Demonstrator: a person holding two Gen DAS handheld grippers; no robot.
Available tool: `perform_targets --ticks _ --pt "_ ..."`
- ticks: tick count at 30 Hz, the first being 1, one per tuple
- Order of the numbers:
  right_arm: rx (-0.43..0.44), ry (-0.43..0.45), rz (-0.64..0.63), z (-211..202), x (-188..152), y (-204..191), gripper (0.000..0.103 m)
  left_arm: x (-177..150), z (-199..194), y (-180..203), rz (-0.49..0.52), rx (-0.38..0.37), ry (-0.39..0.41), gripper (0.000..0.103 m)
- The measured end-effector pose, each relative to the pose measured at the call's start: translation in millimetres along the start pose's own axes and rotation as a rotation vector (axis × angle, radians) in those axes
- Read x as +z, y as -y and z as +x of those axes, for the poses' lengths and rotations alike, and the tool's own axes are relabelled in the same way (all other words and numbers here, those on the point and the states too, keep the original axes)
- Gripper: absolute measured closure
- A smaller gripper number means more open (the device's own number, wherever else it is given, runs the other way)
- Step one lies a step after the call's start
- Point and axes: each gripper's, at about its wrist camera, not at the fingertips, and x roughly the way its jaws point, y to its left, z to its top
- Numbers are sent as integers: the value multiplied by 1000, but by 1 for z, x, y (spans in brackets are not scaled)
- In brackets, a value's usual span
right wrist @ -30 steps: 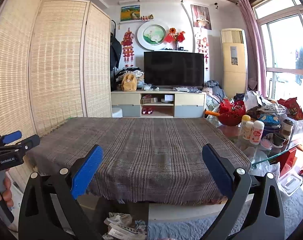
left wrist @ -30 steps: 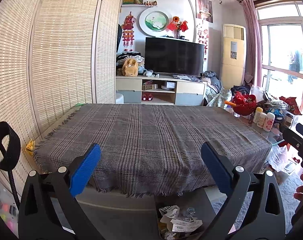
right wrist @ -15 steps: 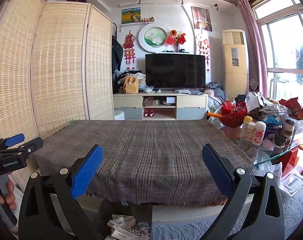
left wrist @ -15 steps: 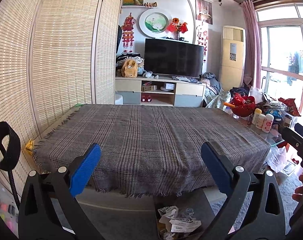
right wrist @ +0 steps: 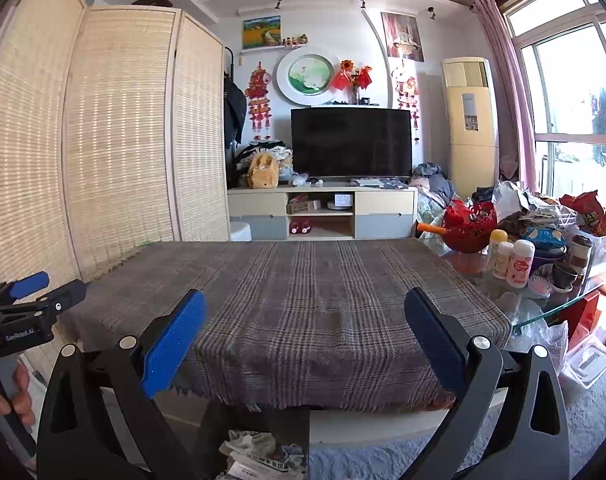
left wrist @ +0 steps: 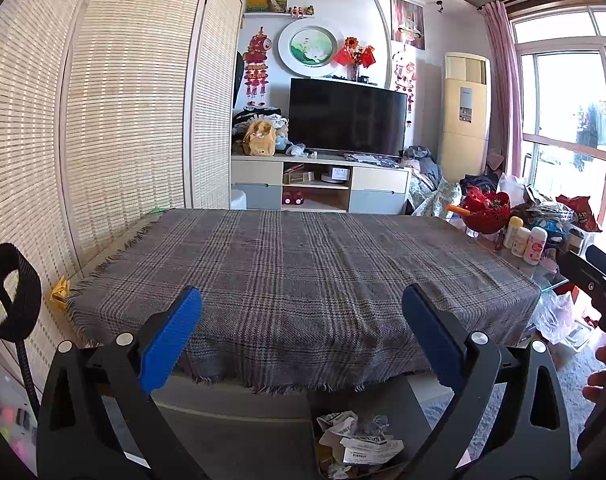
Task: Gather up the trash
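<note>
You are holding your left gripper [left wrist: 303, 336] level and pointing it forward, its blue-padded fingers [left wrist: 171, 336] spread wide with nothing between them. You are holding your right gripper [right wrist: 305, 338] the same way, jaws wide apart and empty. Your left hand [right wrist: 11, 396] is wrapping its handle at the left view edge; your right hand's fingers [left wrist: 601, 372] are showing at the right edge.

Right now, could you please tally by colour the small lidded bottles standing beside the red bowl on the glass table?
Yellow-capped bottle: 1
White-capped bottles: 2
Total: 3
</note>
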Motion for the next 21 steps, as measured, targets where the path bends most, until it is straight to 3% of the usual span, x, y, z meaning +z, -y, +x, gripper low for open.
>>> perform_targets --ticks 21 --pt "-3 -1 8 0 -1 -2 3 0 0 3 4 -11 -1 8"
